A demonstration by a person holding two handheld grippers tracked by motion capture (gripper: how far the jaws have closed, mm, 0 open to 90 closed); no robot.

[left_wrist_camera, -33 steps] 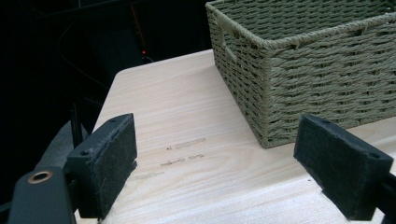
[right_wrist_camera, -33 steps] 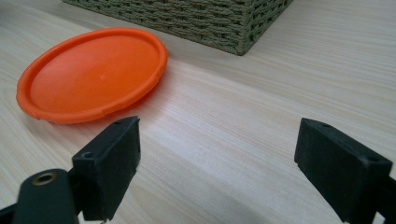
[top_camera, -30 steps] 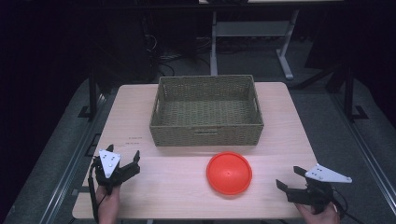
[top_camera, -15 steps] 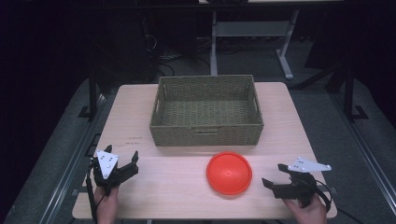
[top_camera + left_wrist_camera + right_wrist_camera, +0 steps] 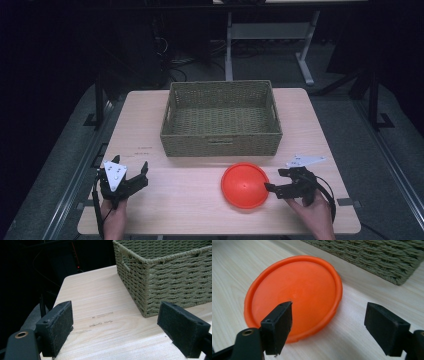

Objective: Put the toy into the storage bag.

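— Round orange plastic plate [image 5: 245,184]? Where?
— Flat on the pale wooden table [image 5: 200,210], just in front of the woven green-grey rectangular basket [image 5: 221,119].

— Right gripper [image 5: 274,180]?
— Right at the plate's rim, jaws wide, just been closing, gripping nothing; one over the plate.

— Left gripper [image 5: 144,174]?
— Well left of the plate, jaws open, empty.

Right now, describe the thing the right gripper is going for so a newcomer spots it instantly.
Start at the light wooden table, then find the olive woven rectangular basket at its middle. Just in front of the basket's right end lies a round orange plastic disc with a raised rim: the only bright, smooth, flat thing there, beside the open right gripper.
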